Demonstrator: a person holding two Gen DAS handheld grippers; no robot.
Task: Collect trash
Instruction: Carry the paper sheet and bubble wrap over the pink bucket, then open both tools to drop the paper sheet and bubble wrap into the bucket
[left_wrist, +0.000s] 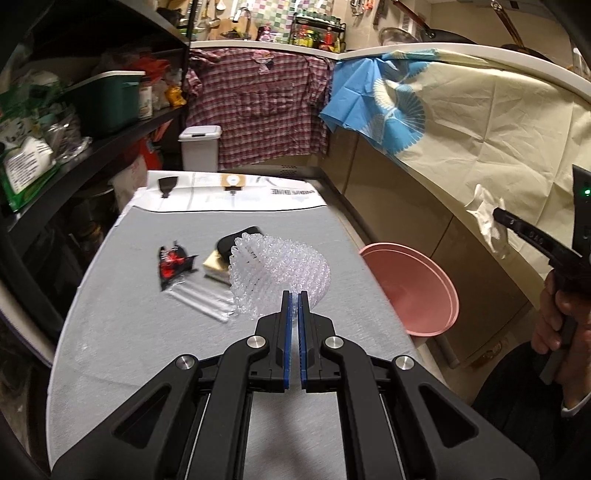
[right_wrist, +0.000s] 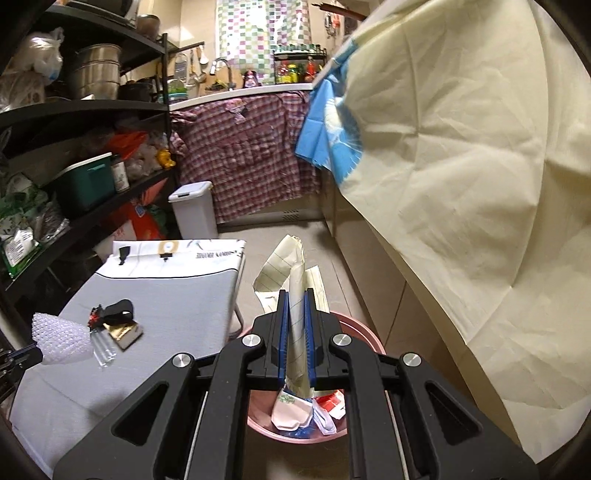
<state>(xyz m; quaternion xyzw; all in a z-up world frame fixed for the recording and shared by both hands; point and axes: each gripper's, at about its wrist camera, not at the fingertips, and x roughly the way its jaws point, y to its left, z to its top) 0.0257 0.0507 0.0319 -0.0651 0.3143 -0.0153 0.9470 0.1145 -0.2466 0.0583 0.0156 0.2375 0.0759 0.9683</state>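
Note:
My left gripper (left_wrist: 294, 295) is shut on the edge of a clear bubble-wrap piece (left_wrist: 277, 269), held just over the grey-covered table (left_wrist: 147, 332). A red-and-black wrapper (left_wrist: 173, 262), a clear plastic packet (left_wrist: 207, 299) and a gold-and-black box (left_wrist: 216, 264) lie on the table behind it. My right gripper (right_wrist: 295, 293) is shut on a crumpled sheet of lined cream paper (right_wrist: 284, 258), above a pink basin (right_wrist: 364, 330) on the floor that holds several scraps. The left wrist view shows that basin (left_wrist: 413, 291) beside the table's right edge, and the right gripper (left_wrist: 498, 214) with its paper (left_wrist: 487, 210) higher up.
Dark shelves (left_wrist: 92, 147) crowded with packets and a green box line the left side. A white lidded bin (left_wrist: 199, 147) stands beyond the table's far end. A cream cloth (right_wrist: 461, 184) and a plaid shirt (left_wrist: 258, 103) hang from the counter at right and back.

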